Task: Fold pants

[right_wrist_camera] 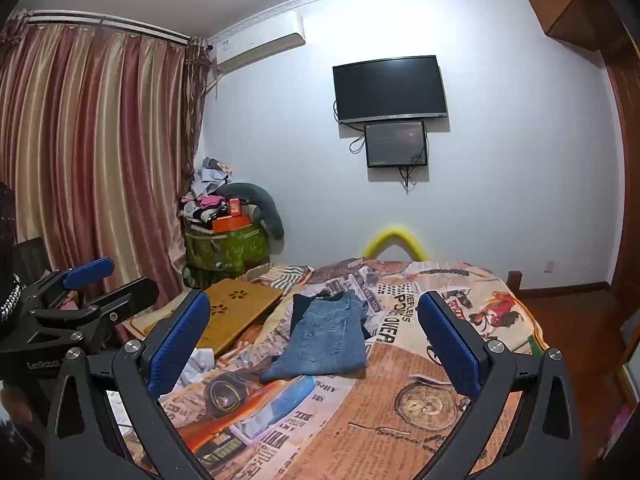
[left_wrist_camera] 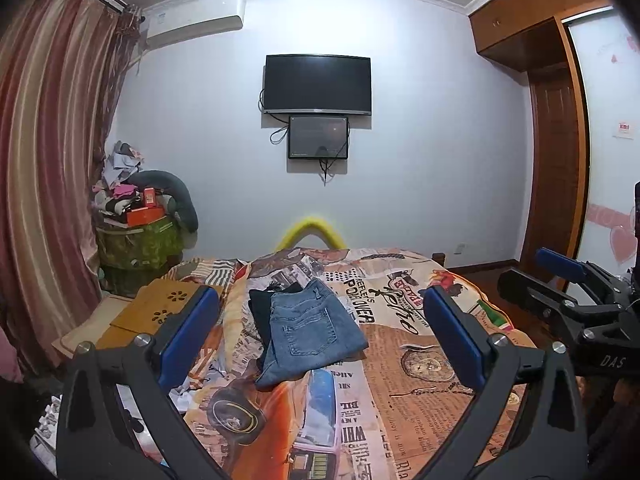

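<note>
Folded blue jeans (left_wrist_camera: 310, 330) lie on the printed bedspread (left_wrist_camera: 420, 364), partly over a dark garment (left_wrist_camera: 260, 308). My left gripper (left_wrist_camera: 320, 332) is held above the bed, well short of the jeans, open and empty. In the right wrist view the same jeans (right_wrist_camera: 326, 340) lie mid-bed, with the dark garment (right_wrist_camera: 300, 304) behind them. My right gripper (right_wrist_camera: 314, 336) hovers open with nothing between its blue pads. Each gripper shows at the edge of the other's view: the right one (left_wrist_camera: 560, 276) and the left one (right_wrist_camera: 92, 276).
A wooden lap desk (right_wrist_camera: 236, 308) lies at the bed's left side. A pile of clutter (right_wrist_camera: 224, 224) stands in the corner by the striped curtain (right_wrist_camera: 92, 152). Two screens (left_wrist_camera: 318, 84) hang on the far wall. A wooden wardrobe (left_wrist_camera: 556, 160) is at the right.
</note>
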The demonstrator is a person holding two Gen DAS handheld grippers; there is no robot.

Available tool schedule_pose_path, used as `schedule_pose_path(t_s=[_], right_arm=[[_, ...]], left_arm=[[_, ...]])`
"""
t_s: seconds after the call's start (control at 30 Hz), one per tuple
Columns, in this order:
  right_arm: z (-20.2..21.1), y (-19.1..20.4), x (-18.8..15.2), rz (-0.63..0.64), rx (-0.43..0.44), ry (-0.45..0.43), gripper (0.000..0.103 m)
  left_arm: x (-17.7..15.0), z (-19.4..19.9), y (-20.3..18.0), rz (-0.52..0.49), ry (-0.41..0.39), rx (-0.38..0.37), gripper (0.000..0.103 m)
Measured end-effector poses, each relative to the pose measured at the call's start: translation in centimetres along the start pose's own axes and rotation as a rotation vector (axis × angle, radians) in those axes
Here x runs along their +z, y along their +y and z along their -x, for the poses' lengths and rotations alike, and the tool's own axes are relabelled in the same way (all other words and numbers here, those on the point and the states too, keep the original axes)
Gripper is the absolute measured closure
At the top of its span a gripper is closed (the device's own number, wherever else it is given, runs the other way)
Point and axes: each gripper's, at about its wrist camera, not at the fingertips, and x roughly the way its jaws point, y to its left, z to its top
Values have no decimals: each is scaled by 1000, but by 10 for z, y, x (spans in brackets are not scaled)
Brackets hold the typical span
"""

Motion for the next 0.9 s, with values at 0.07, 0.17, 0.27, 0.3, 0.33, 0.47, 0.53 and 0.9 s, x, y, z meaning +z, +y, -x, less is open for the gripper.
schedule_pose_path(t_s=[0.07,0.17,0.27,0.3,0.33,0.47,0.53,0.9], right_arm=[[0,0,0,-1,1,1,0],[0,-1,0,-1,2,1,0],[0,-1,0,-1,3,0,0],[0,-1,0,-2,3,1,0],[0,-1,0,-1,2,1,0],[1,0,0,-2,3,3,0],[0,0,0,-2,3,4,0],[2,3,1,1,-3,2,0]], left_arm=[[0,0,0,5,4,-4,0],[1,0,1,12,5,-3,0],[1,0,1,7,11,-11,0],[1,0,0,5,11,-9,0],[1,0,0,1,9,-6,0],[1,-1,-3,-12,13,-5,0],[0,-1,-5,-20,11,-4,0],[-1,2,-7,-30,3,-11,0]])
